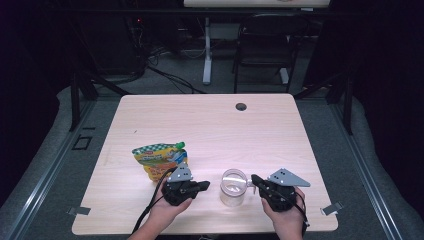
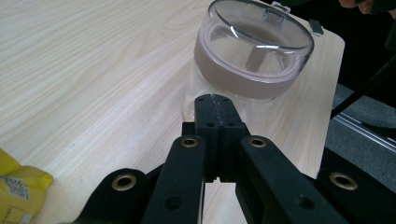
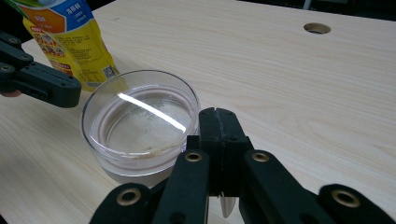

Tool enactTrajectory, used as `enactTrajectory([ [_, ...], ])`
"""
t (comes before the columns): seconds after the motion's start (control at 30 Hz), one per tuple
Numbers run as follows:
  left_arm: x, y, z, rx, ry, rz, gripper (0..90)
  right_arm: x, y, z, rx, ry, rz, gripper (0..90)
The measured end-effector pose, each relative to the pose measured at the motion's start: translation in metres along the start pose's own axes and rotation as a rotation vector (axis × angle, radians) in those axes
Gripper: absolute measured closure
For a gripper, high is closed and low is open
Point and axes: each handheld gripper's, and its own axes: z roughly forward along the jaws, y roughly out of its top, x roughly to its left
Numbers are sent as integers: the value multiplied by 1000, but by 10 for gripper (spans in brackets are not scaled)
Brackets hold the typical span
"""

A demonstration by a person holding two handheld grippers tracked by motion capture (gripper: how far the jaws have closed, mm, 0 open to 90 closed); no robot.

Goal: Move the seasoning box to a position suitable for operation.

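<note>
A clear round jar (image 1: pixel 233 187) with a transparent lid stands near the table's front edge, between my two grippers. My left gripper (image 1: pixel 206 186) sits just left of it, jaws shut and empty, tips (image 2: pixel 212 99) close to the jar's (image 2: pixel 252 60) wall. My right gripper (image 1: pixel 253 178) is just right of the jar, jaws shut, tips (image 3: pixel 218 112) at the lid's (image 3: pixel 140 126) rim. A small pale tab (image 3: pixel 227 207) shows under these jaws; whether it is pinched I cannot tell. A yellow pouch (image 1: pixel 157 159) with a green cap lies behind the left gripper.
The wooden table (image 1: pixel 200 125) has a round cable hole (image 1: pixel 241 106) at its back. A dark chair (image 1: pixel 265 45) and a white table leg (image 1: pixel 207 50) stand beyond it. Grey clips (image 1: pixel 332 208) sit at the table's front corners. The table's right edge (image 2: pixel 338 60) is close to the jar.
</note>
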Motion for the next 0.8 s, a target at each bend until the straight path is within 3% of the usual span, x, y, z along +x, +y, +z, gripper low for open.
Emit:
enactTrajectory([
  [0.5,-9,6,21,23,-31,11,900,0,-3,0,-15,1,-12,900],
  [0.8,-10,8,25,30,-33,9,900,0,-3,0,-22,5,-12,900],
])
